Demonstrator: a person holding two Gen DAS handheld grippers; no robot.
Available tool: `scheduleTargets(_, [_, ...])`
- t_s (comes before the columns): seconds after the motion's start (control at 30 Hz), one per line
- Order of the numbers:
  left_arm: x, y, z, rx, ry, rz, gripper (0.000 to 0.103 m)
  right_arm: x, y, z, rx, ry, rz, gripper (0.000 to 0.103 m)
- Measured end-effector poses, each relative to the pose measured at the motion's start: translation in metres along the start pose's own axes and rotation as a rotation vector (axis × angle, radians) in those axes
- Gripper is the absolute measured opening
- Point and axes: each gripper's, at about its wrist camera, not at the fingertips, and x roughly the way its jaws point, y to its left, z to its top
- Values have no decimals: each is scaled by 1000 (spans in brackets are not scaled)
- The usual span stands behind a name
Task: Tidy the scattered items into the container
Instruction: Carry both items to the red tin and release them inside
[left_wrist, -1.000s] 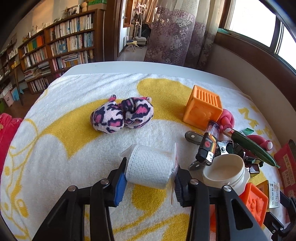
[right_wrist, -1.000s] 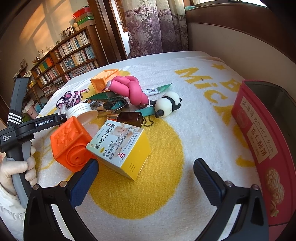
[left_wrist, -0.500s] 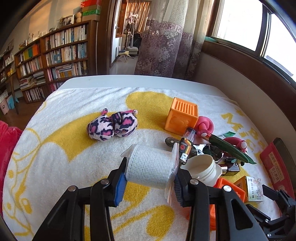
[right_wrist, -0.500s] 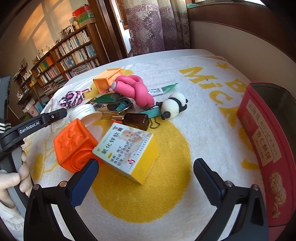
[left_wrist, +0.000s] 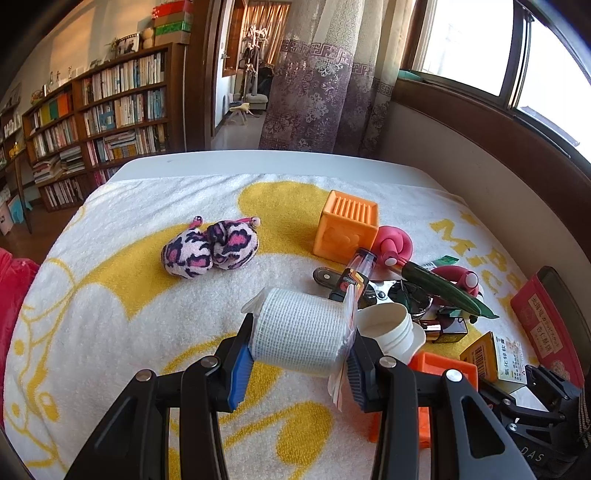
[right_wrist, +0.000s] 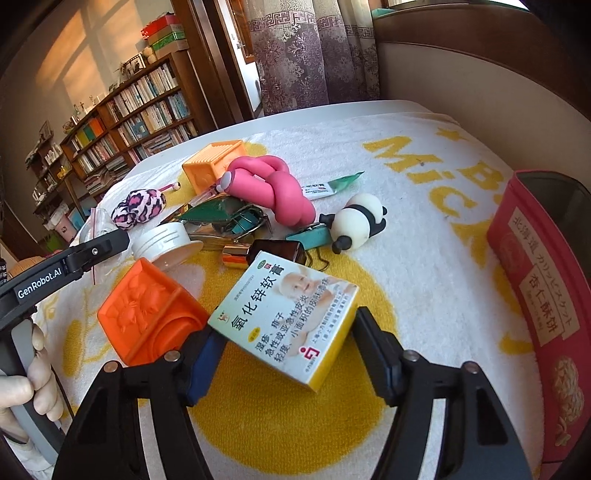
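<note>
My left gripper (left_wrist: 299, 363) is shut on a white bandage roll (left_wrist: 301, 334) in a clear bag, held above the towel. My right gripper (right_wrist: 290, 350) has closed in around a yellow and white ointment box (right_wrist: 284, 314); its jaws stand at the box's two sides, touching or nearly touching. The box leans on an orange cube (right_wrist: 147, 310). The red biscuit tin (right_wrist: 543, 295) stands at the right edge; it also shows in the left wrist view (left_wrist: 546, 325). The left gripper's arm (right_wrist: 62, 266) shows at the left of the right wrist view.
On the yellow and white towel (right_wrist: 424, 258) lie a pink knotted toy (right_wrist: 277, 188), panda (right_wrist: 358, 221), leopard plush (left_wrist: 210, 247), second orange cube (left_wrist: 347, 225), white jar (left_wrist: 388, 328), dark bottle (right_wrist: 269, 253), sunglasses (right_wrist: 236, 218) and a tube (right_wrist: 328, 186). A wall runs along the right.
My right gripper moved forward and narrowed from wide open to the sides of the ointment box. My left gripper rose and tilted up with the bandage roll still in it.
</note>
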Motion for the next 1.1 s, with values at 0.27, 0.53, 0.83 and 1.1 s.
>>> scheduleTargets(0.27, [-15,-10,1,38,-53,22,45,-29,-3,-4,17,-98,-35,72])
scheduleTargets(0.53, [-24,-24,-2,82,-82,18,45,-64,-7,-13,17,-176,-96,72])
scheduleTargets(0.83, [-41,-41,-2,114,-116,-7,45,-114,-41,-22,75,-270,-193,72])
scheduleTargets(1.1, [-56,-77,-5,150,-113,-84,45,-158,-93,-27,158,-343,-314,72])
